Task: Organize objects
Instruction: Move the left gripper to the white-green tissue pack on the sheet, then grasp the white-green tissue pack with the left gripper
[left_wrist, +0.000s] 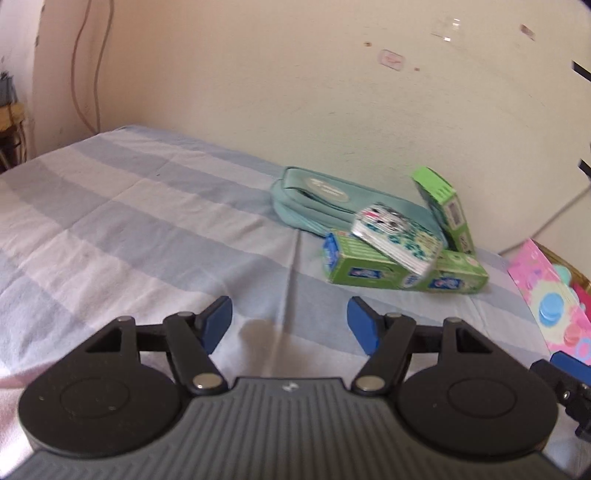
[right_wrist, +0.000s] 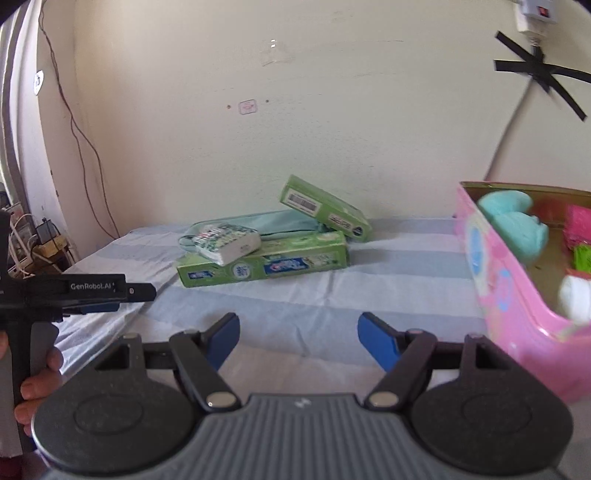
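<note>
Black linkages and blue pads fill the bottom of both views: the left gripper (left_wrist: 289, 324) and the right gripper (right_wrist: 297, 338) each hover over a blue-and-white striped bedsheet (left_wrist: 147, 229) with jaws spread wide and nothing between them.

Ahead of the left gripper and off to its right, well apart from its fingertips, sits a small heap against the cream wall. A long green cardboard toothpaste box (left_wrist: 373, 271) lies flat on the sheet. A floral-printed plastic pack of tissues (left_wrist: 397, 240) rests tilted across the top of it. Behind them lies a soft teal fabric pouch (left_wrist: 321, 203), and a second green cardboard box (left_wrist: 445, 210) leans up against the pouch, one end raised.

From the right gripper the same heap is straight ahead, and a pink floral tin box (right_wrist: 491, 280), open and already holding fluffy turquoise, pink and green items, stands just beside the right jaw.

Likely risks: the heap is interlocked, so pulling the bottom box first would probably tip the tissue pack off and let the leaning box slide down. The tissue pack looks soft and may squash or slip in a light pinch. Swinging the right gripper sideways could knock the tin, and both grippers reaching for the heap might collide.
</note>
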